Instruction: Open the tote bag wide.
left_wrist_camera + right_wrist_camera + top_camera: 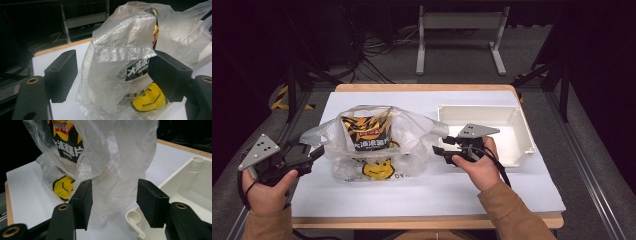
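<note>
A clear plastic bag (pixel 414 131) stands on the white sheet with a black-and-orange chip packet (pixel 368 132) upright inside it and a yellow smiley print low on its front. My left gripper (pixel 314 152) is at the bag's left side, open; in the left gripper view (pixel 113 75) a loose flap of the bag (pixel 125 42) hangs between the wide jaws, unpinched, with the packet (pixel 137 71) behind. My right gripper (pixel 438 146) is at the bag's right side, open. In the right gripper view (pixel 116 202) the bag's film (pixel 117 170) lies between the jaws without being pressed.
An empty white tray (pixel 527 140) stands to the right of the bag, its corner (pixel 133 216) just beside my right gripper. The white sheet (pixel 412 195) covers the wooden table (pixel 427 220). Beyond the table's far edge are a metal stand (pixel 459 22) and cables on the floor.
</note>
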Available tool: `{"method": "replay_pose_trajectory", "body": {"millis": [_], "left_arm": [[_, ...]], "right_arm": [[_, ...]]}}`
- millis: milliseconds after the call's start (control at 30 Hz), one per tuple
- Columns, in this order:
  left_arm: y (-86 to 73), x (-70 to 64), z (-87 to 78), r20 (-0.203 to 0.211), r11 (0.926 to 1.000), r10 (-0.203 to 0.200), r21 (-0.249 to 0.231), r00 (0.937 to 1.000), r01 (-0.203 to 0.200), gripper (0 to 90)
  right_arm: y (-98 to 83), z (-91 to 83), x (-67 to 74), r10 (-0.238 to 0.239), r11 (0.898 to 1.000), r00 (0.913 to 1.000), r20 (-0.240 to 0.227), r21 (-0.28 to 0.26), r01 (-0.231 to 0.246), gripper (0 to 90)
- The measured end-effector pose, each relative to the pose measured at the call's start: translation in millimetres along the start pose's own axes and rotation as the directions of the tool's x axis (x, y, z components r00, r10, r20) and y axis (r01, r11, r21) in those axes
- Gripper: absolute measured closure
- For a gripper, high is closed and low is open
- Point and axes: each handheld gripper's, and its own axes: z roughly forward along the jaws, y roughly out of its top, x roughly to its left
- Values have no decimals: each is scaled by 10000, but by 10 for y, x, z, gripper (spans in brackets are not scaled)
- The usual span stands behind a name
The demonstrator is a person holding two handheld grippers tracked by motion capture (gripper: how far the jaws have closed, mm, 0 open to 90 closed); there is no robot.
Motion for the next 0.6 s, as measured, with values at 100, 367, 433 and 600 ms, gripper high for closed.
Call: {"method": "replay_pose_trajectory", "body": {"millis": [100,367,433,600], "left_arm": [[82,1,-40,-251,9995,90,-293,9996,-97,205],[239,-70,52,19,9981,485,-392,9988,-484,170],[256,-85,75,139,9977,559,-399,9983,-553,152],[354,-106,245,417,9972,695,-309,9967,-682,145]], "right_arm": [[-11,-51,4,-13,9999,10000,88,-111,14,437],[-3,-98,30,-21,9992,10000,-10,-403,21,429],[-1,-100,35,-41,9991,10000,-20,-411,40,428],[17,-106,39,-78,9985,10000,-45,-535,75,424]]}}
